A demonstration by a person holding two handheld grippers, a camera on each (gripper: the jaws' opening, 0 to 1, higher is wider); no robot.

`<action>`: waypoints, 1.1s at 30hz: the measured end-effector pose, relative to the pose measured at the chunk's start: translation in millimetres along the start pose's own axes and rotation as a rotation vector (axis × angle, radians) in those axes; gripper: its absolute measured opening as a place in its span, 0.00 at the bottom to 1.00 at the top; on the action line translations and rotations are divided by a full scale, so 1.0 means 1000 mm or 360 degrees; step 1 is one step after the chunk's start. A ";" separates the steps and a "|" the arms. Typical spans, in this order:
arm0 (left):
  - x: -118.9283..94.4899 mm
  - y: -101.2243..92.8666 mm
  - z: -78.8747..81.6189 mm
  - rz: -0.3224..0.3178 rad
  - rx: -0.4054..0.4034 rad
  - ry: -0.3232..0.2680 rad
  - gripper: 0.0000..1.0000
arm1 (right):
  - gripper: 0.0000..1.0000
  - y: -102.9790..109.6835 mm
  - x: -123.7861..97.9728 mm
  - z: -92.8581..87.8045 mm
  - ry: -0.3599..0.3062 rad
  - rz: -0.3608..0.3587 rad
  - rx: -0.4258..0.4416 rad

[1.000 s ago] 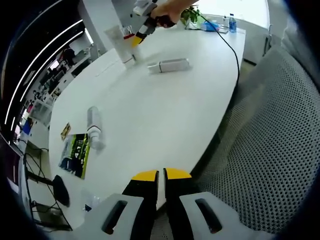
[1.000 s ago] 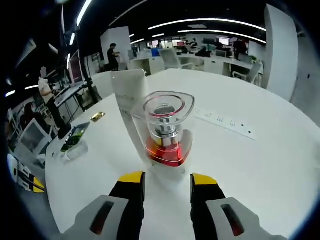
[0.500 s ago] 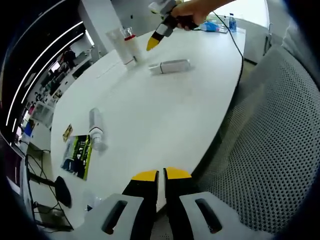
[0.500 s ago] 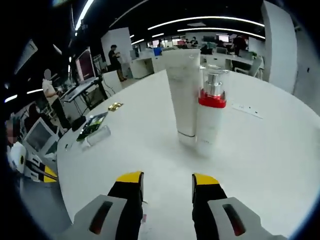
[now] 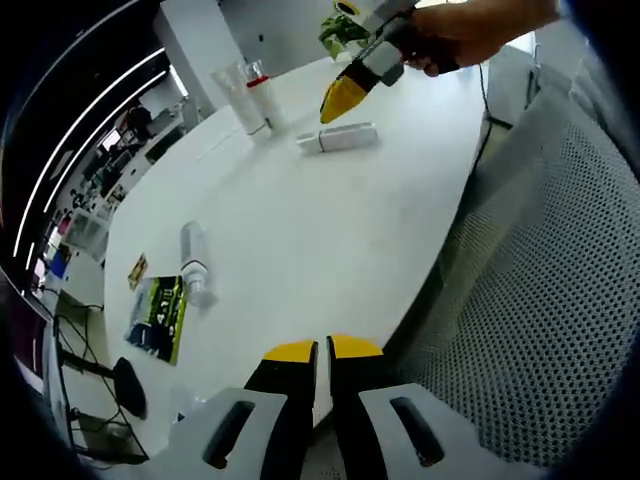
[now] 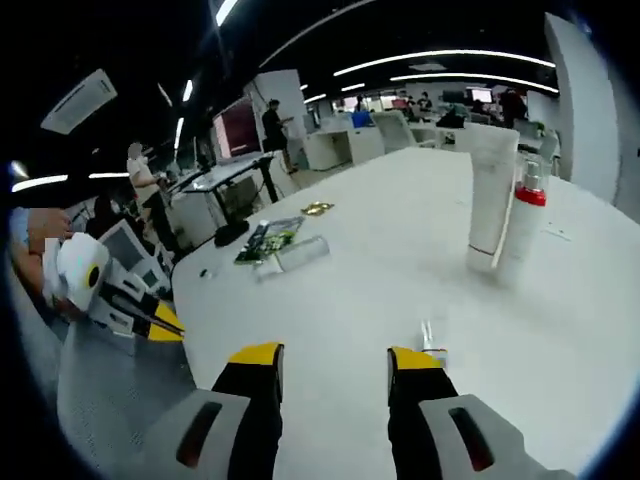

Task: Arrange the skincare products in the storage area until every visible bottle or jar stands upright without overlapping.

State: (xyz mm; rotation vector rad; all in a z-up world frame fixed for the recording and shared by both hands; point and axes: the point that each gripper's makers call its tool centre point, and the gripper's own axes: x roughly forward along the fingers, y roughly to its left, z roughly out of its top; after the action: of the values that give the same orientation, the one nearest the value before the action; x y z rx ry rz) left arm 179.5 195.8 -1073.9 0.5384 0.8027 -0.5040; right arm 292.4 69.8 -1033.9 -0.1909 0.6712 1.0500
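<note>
Each claw (image 5: 321, 352) (image 6: 334, 360) has black jaws capped with yellow tips on grey housings.

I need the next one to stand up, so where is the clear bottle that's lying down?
In the left gripper view the clear bottle lies on its side at the white table's left part, beside the green booklet.

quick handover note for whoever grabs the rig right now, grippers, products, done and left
Left gripper: shut, empty, at the table's near edge.
Right gripper: open, empty, above the table.
Done: white tube and red-collared bottle stand upright side by side.
Left: the white tube near them lies flat, and the clear bottle lies flat next to the green leaflet. Stand both up, apart.
</note>
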 end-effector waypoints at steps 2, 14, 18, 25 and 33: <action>0.001 0.000 0.000 -0.0008 -0.0013 -0.0006 0.00 | 0.35 0.017 -0.004 -0.014 0.0070 0.0028 -0.0125; 0.004 -0.007 0.002 -0.0083 -0.0048 -0.0013 0.00 | 0.46 0.042 -0.013 -0.076 0.0364 -0.0086 -0.0318; 0.005 -0.009 0.001 -0.0109 -0.0061 -0.0006 0.01 | 0.42 0.034 -0.017 -0.074 0.0466 -0.0201 -0.0543; 0.005 0.001 -0.004 -0.0083 -0.0205 0.0013 0.02 | 0.43 0.047 -0.012 -0.076 0.0531 -0.0222 -0.0581; 0.004 -0.002 0.006 -0.0055 -0.0160 -0.0036 0.00 | 0.42 0.029 -0.010 -0.081 0.0530 -0.0329 -0.0637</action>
State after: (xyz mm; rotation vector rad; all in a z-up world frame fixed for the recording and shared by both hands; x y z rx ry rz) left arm 184.4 189.6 -1073.8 0.4257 0.8122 -0.4980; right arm 230.3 40.1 -1087.2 -0.7802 0.7157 0.9514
